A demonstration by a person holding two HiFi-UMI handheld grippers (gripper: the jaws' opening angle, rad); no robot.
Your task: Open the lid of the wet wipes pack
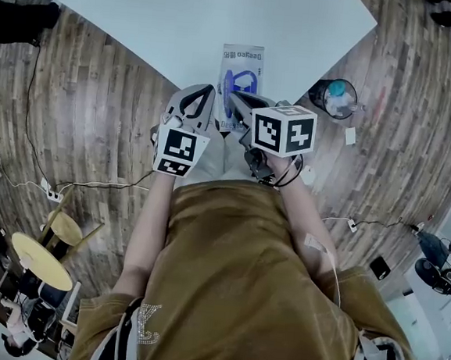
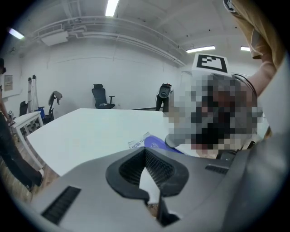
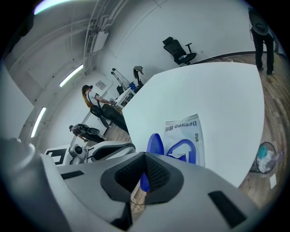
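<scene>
Wet wipes pack (image 3: pixel 194 132) flat near table (image 3: pixel 204 90) edge; blue lid (image 3: pixel 155 144) stands open.

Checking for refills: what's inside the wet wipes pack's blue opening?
A white wipe tip shows inside the blue oval opening, beside the raised blue plastic lid. The white film pack covers whatever lies deeper.

Reads "Deeyeo", beside small unreadable characters, on the wet wipes pack (image 3: pixel 192 133), twelve o'clock in head view.
</scene>
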